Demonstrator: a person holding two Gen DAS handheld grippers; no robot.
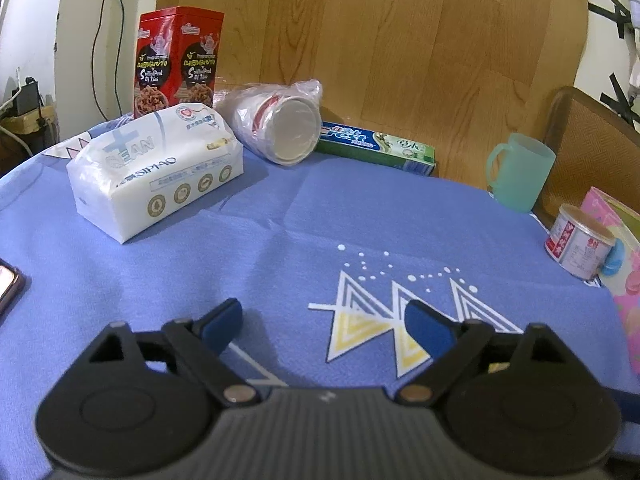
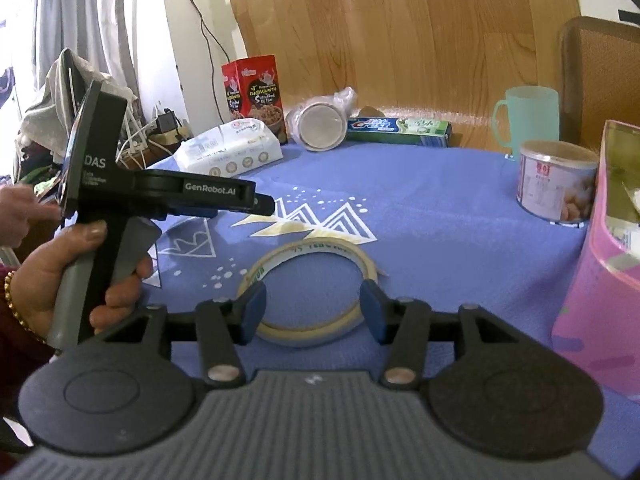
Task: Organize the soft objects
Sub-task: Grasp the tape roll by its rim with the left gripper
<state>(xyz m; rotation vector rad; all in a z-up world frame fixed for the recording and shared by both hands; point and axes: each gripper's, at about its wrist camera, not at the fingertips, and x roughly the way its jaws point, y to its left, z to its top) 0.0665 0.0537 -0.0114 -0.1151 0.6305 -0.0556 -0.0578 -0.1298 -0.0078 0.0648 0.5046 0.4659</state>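
A white soft tissue pack (image 1: 156, 170) lies on the blue cloth at the back left; it also shows in the right wrist view (image 2: 230, 151). A bagged stack of paper cups (image 1: 280, 124) lies on its side beside it, also in the right wrist view (image 2: 320, 122). My left gripper (image 1: 326, 326) is open and empty, low over the cloth, well short of the pack. My right gripper (image 2: 312, 308) is open, its blue pads on either side of a roll of masking tape (image 2: 308, 284) that lies flat on the cloth. The left gripper (image 2: 264, 204) shows from the side at left.
A red snack tin (image 1: 178, 60) stands behind the pack. A toothpaste box (image 1: 378, 146), a green mug (image 1: 520, 172), a small can (image 1: 578, 244) and a pink box (image 2: 600, 264) line the back and right. A phone (image 1: 6, 284) lies at the left edge.
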